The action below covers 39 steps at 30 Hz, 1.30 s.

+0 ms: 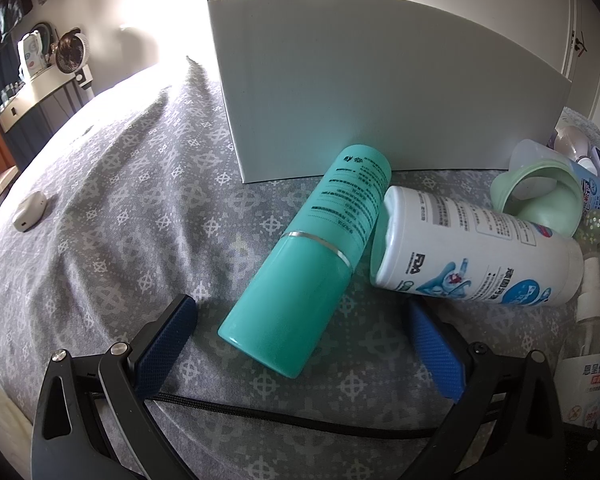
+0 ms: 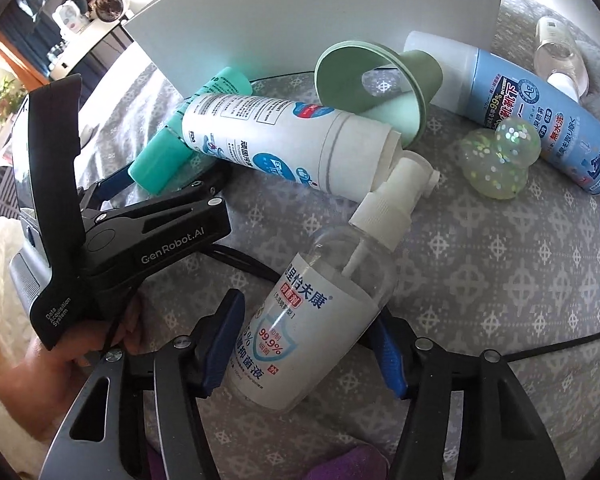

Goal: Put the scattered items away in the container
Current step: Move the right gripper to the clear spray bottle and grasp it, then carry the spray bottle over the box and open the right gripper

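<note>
Item: clear spray bottle (image 2: 312, 308), white pump head and nozzle, printed label sleeve over its lower body. Lies tilted on the grey patterned bedspread (image 2: 500, 280), base towards the camera, nozzle pointing up at the white cylindrical bottle (image 2: 284, 140).

Handling: thin clear plastic, apparently little liquid inside, so judged light. Round and smooth, likely to roll or squirt out of a pinch. The pump neck is the weak part. Best taken across the labelled body, where the sides run parallel and the label adds friction.

Right gripper (image 2: 304, 356): jaws part-way in, straddling the bottle's lower body. The left pad looks to be touching the label; the right pad's contact is hard to make out, so a firm grip is not confirmed.

Left gripper (image 1: 296, 344): jaws wide apart, holding nothing, poised over the base of the teal bottle (image 1: 312, 256), which lies between the pads without touching them.

Destination: white box (image 1: 380, 92), standing upright just behind the pile; the teal bottle's top leans against its wall.

Also awaiting: green cup (image 2: 372, 88) on its side, blue aerosol can (image 2: 540, 120), glitter squishy toy (image 2: 496, 160), small clear bottle (image 2: 560, 56).
</note>
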### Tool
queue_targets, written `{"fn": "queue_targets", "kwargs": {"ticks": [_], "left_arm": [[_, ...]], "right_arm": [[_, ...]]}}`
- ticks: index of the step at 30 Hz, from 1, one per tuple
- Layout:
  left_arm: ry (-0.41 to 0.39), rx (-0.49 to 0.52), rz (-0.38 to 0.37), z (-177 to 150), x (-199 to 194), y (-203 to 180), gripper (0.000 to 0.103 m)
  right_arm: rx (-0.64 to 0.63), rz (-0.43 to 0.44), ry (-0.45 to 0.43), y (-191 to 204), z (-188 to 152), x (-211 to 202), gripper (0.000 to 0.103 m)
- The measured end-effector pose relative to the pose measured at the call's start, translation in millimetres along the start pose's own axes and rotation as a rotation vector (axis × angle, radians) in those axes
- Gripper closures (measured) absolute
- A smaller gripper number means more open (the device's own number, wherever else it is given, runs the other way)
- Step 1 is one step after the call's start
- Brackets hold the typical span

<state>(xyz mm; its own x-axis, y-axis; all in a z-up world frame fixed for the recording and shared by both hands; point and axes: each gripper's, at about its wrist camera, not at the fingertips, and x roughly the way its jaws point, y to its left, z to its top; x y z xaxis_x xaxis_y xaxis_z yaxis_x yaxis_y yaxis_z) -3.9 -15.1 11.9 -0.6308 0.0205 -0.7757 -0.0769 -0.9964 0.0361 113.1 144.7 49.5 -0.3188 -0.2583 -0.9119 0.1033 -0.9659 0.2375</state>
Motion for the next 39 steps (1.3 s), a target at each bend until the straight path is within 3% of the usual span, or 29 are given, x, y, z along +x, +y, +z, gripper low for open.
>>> {"fn": "queue_targets", "kwargs": {"ticks": [5, 11, 23, 28, 32, 39], "left_arm": [[0.0, 0.0, 0.001, 0, 0, 0, 0.0], [0.0, 0.0, 0.001, 0, 0, 0, 0.0], [-0.001, 0.0, 0.001, 0, 0, 0, 0.0], [-0.001, 0.0, 0.001, 0, 0, 0, 0.0], [-0.001, 0.0, 0.0, 0, 1, 1, 0.0], [-0.001, -0.001, 0.0, -1, 0, 0, 0.0]], "right_arm": [[0.005, 0.036, -0.018, -1, 1, -10, 0.059], [-0.068, -0.001, -0.115, 11, -4, -33, 0.063], [-0.131, -0.212, -0.395, 27, 18, -102, 0.064], [-0.097, -0.303, -0.543, 6, 57, -132, 0.064], [-0.125, -0.363, -0.655, 16, 97, -156, 0.064], [-0.179, -0.437, -0.708, 39, 165, -137, 0.064]]}}
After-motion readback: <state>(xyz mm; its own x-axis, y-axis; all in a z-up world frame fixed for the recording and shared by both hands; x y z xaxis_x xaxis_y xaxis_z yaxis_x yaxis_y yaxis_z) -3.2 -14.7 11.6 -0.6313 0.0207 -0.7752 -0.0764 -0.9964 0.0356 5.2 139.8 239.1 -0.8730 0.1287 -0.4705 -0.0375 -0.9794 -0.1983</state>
